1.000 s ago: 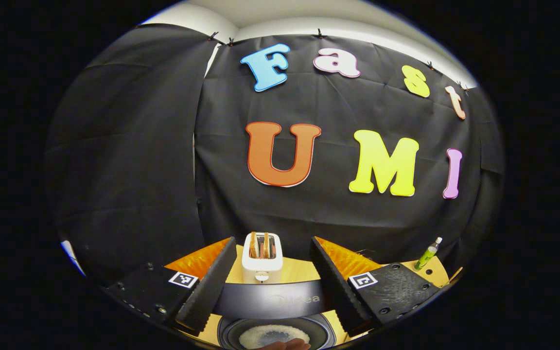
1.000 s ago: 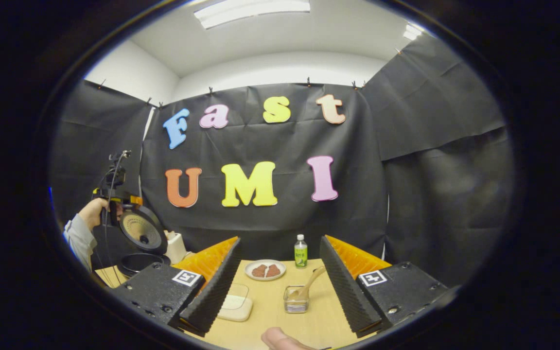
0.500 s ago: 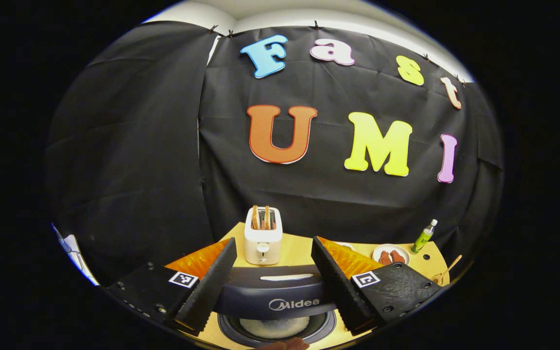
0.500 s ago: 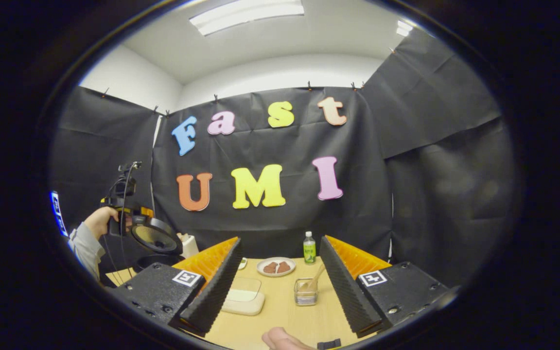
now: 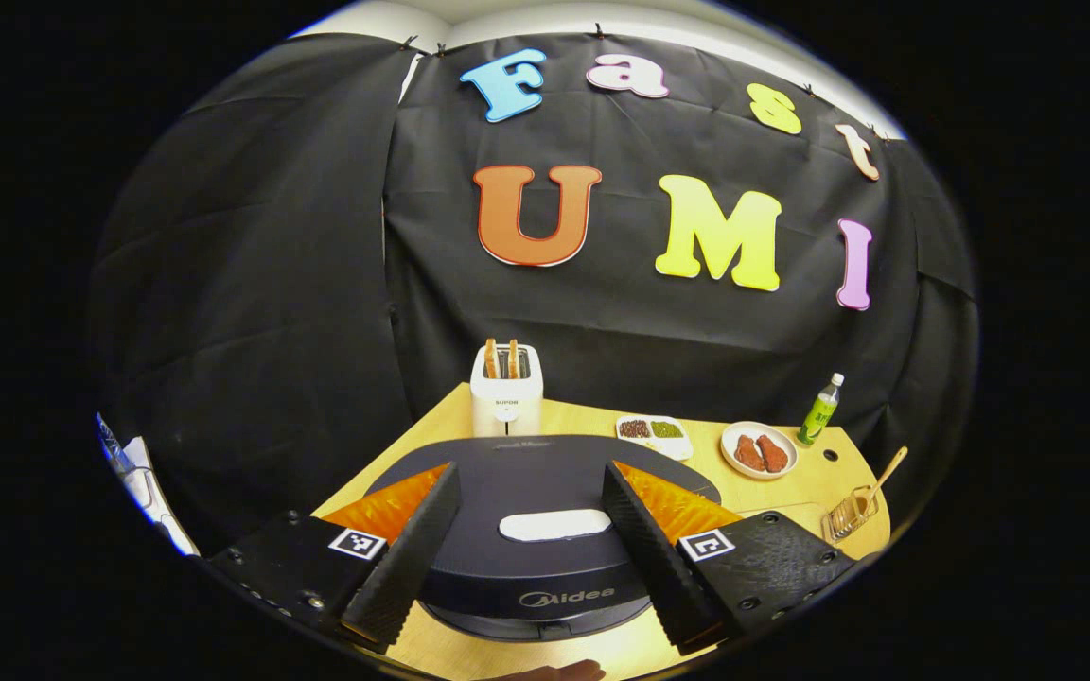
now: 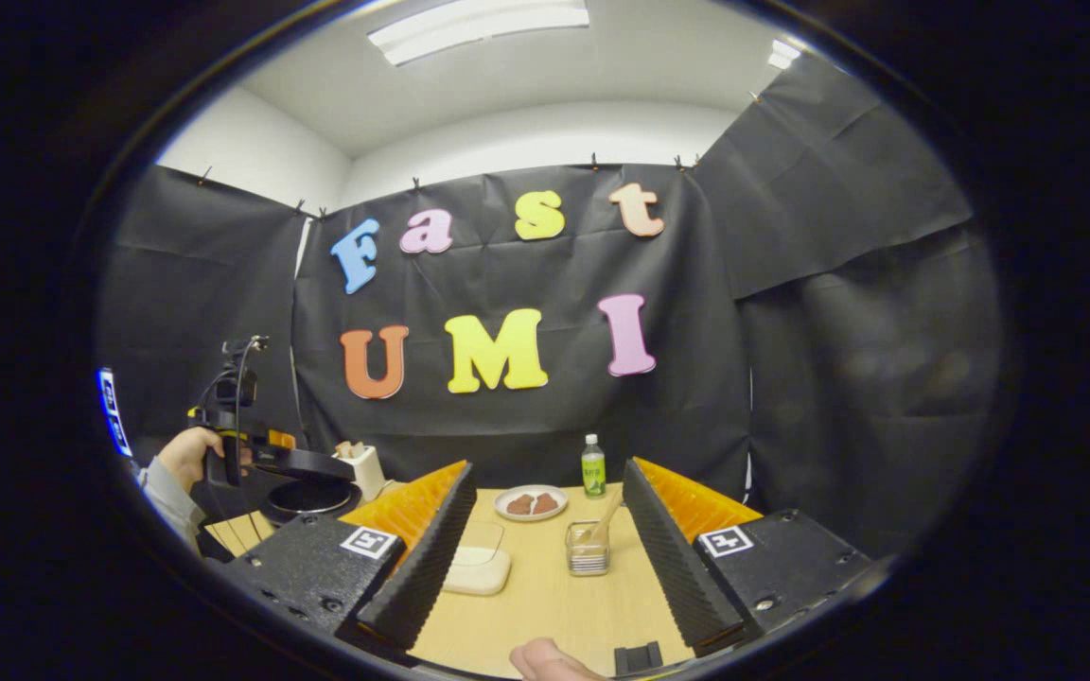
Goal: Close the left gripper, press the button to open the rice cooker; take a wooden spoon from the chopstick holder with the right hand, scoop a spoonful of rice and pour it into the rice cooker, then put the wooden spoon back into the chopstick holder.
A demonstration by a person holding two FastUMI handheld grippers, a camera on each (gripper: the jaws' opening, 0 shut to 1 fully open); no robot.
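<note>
Altogether two grippers are at work over one light wooden bench (image 6: 545,605). On it stand one rice cooker (image 5: 536,539), one white toaster (image 5: 505,400) with two slices of toast upright in its slots, one green bottle (image 6: 592,467), one round plate (image 6: 531,503) with two brown pieces of food, one white two-part dish (image 5: 655,432) of dark and green bits, one clear lidded box (image 6: 477,567), and one chopstick holder (image 6: 587,549) with one wooden spoon (image 6: 604,523).

The rice cooker is dark, round and smooth, with a pale oval patch on top of its lid. In the left gripper view the lid lies nearly flat; in the right gripper view it hangs a little above the pot's rim, near the bench's left edge, with the toaster behind it at the back edge.

The left gripper (image 5: 531,539) has its ribbed black fingers, backed in orange, spread wide on either side of the lid and gripping nothing. The right gripper (image 6: 545,558) is likewise wide apart and empty, above the bench's near edge.

The chopstick holder is a small clear ribbed square cup toward the bench's right side, the pale spoon leaning out of it.
</note>
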